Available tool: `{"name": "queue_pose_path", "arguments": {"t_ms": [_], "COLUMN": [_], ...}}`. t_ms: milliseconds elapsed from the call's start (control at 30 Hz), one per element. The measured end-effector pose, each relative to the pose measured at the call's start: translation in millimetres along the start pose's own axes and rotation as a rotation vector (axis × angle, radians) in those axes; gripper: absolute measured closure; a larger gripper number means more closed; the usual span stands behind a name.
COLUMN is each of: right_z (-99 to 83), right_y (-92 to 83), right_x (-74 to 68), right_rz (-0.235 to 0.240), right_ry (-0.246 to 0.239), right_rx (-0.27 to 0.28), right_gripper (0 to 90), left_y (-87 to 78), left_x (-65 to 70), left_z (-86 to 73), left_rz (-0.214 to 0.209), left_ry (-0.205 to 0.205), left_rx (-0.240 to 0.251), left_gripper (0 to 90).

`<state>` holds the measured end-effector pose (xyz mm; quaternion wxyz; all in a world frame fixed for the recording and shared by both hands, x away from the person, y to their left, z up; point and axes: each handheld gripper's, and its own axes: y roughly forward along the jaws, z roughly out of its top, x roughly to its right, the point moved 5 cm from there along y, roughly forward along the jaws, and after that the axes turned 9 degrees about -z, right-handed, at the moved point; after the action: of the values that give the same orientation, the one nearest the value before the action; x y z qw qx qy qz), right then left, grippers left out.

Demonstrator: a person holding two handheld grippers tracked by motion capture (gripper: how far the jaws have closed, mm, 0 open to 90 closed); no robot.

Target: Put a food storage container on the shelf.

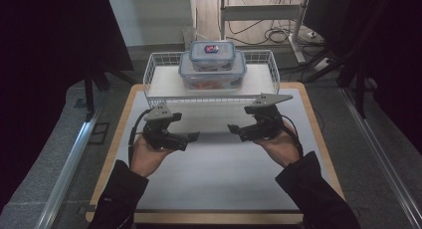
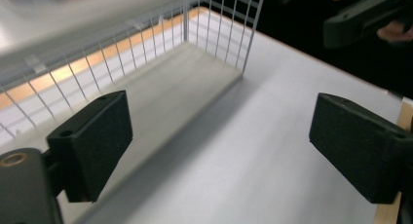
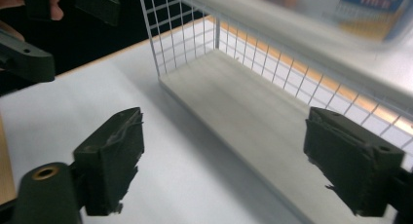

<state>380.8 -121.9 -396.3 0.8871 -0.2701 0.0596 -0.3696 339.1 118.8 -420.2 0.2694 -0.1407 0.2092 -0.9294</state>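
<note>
High view, nearest edge: two dark sleeves are cut off by the bottom of the frame, so the arms above the forearm are hidden. Each hand cups a gripper from below, palm turned inward, and the two tools point toward each other across the white table (image 1: 214,179). The left gripper (image 1: 195,136) and the right gripper (image 1: 232,129) are dark against dark, so their tips are hard to read here. The gripper views settle it: the left gripper (image 2: 219,151) has its fingers (image 2: 92,141) spread wide with bare tabletop between them, and the right gripper (image 3: 224,160) likewise stands spread, its pads (image 3: 114,158) frayed, with nothing between them. No earlier frame is shown for comparison.

Just beyond the fingertips stands the white wire basket (image 1: 149,72), its near wall close ahead of both pairs of fingers. Inside it, farther off, a large clear lidded container (image 1: 213,75) carries a smaller clear lidded container (image 1: 212,55) on top; in the gripper views these are blurred and cropped by the upper edge.
</note>
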Motion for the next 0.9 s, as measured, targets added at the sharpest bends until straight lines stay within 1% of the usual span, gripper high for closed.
{"name": "queue_pose_path", "arguments": {"t_ms": [67, 167, 200, 267, 400, 500, 567, 633, 767, 900], "right_z": [-6.8, -17.0, -20.4, -27.0, -40.3, -50.5, -57.7, -65.4, -80.7, -96.7], "right_y": [-2.5, -5.6, -6.4, -8.1, -12.9, -17.3, -19.7, -21.8, -26.7, -29.6], "right_x": [-2.2, -6.5, -8.0, -10.8, -13.9, -14.4, -13.9, -13.2, -12.4, -10.9], "right_rz": [-0.001, 0.007, 0.005, 0.009, 0.018, 0.017, 0.014, 0.007, -0.009, -0.023], "right_ry": [0.004, 0.006, 0.004, -0.002, 0.010, 0.020, 0.029, 0.032, 0.035, 0.037], "right_rx": [0.003, -0.004, -0.008, -0.008, -0.008, -0.006, -0.004, -0.002, 0.008, -0.011], "right_gripper": [10.7, 8.0, 7.3, 6.1, 4.8, 4.6, 4.6, 4.6, 5.0, 5.0], "left_y": [-0.8, -1.6, -1.6, -1.6, -4.6, -6.3, -7.6, -9.1, -11.9, -16.4], "left_x": [3.5, 8.1, 9.3, 12.8, 19.2, 22.6, 24.6, 26.4, 28.7, 31.0], "left_z": [-7.5, -18.3, -21.7, -28.1, -41.6, -53.6, -61.7, -69.9, -85.2, -98.3], "left_rz": [0.004, 0.003, 0.008, 0.021, 0.034, 0.052, 0.059, 0.058, 0.075, 0.100], "left_ry": [0.000, -0.011, -0.011, -0.006, 0.006, 0.010, 0.007, 0.005, -0.002, 0.000], "left_rx": [-0.004, -0.004, -0.007, -0.013, -0.020, -0.028, -0.023, -0.014, -0.014, -0.008], "left_gripper": [6.3, 5.3, 5.1, 4.7, 4.0, 3.4, 3.2, 2.9, 2.7, 2.4]}}
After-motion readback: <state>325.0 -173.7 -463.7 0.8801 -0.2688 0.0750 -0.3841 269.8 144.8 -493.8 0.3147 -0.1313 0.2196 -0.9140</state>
